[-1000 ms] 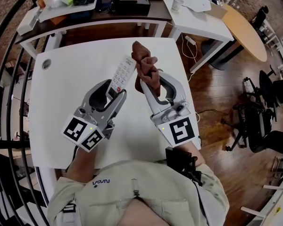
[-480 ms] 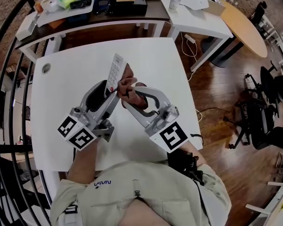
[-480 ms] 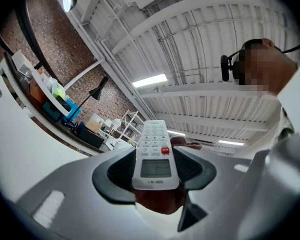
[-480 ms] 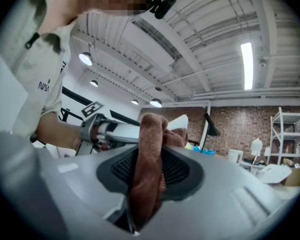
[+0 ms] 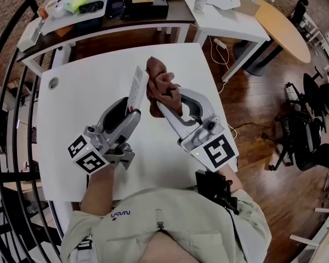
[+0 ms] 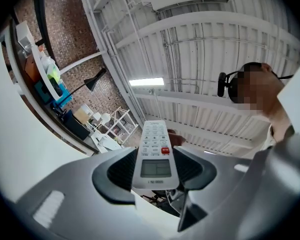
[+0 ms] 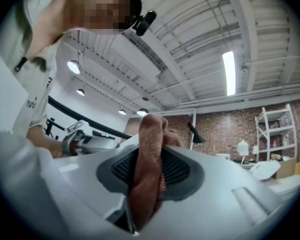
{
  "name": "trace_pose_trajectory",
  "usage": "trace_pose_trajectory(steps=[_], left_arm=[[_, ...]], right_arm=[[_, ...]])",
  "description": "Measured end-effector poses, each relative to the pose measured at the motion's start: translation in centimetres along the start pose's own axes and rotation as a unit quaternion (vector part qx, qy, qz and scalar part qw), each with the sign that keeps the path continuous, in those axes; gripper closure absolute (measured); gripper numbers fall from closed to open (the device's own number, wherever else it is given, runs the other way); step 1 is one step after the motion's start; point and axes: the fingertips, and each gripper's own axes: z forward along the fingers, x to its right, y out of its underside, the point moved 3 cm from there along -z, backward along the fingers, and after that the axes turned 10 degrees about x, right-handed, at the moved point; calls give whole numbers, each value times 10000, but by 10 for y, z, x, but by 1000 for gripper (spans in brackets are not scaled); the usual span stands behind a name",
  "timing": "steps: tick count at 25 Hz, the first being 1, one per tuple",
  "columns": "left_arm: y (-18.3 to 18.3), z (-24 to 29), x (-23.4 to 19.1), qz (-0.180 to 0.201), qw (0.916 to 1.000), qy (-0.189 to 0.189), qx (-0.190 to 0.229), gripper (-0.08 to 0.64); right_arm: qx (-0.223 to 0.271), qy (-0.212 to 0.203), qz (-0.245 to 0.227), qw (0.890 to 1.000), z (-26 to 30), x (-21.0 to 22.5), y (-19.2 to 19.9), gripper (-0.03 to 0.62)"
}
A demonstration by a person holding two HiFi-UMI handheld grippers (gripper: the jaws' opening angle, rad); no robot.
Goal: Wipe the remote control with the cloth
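My left gripper (image 5: 132, 109) is shut on the lower end of a white remote control (image 5: 136, 88), which it holds on edge above the white table (image 5: 77, 108). In the left gripper view the remote (image 6: 154, 154) shows its screen and red button between the dark pads of my left gripper (image 6: 154, 171). My right gripper (image 5: 167, 104) is shut on a brown cloth (image 5: 160, 86), bunched and pressed against the remote's right side. In the right gripper view the cloth (image 7: 148, 169) stands clamped between the pads of my right gripper (image 7: 150, 171).
A dark desk (image 5: 153, 16) with a tray (image 5: 71, 10) of small items and boxes stands beyond the table's far edge. A second white table (image 5: 230, 12) with papers lies at the back right. Black railing (image 5: 11, 64) curves along the left; wooden floor (image 5: 257, 108) lies to the right.
The cloth slid down along the remote half a second ago and has now gone back up to its upper end. The remote has rolled from face-up onto its edge.
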Motion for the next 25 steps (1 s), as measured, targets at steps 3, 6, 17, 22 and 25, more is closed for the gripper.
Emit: trace_pose_trajectory(steps=[3,6,17,22,25], left_arm=[[4,1,5,-158,9998,156,-9,318],[6,3,9,-268,9992,284,10,318],[-2,5,13,-823,9944,598,280,318],[-6,3,6,-1016,9922,593,410,318],[-9,2,2,-1043,9920,517,488,318]], right_arm=[[134,337,-261,9990,0,25,-9,477],[76,378,-387,9985,4,31,-9,477],[-57,-207,-136,9997,27,1,11,477],[-286,-547,-59,9981,27,-22,27,477],[-703,-821,-123,9941,21,-36,40,477]])
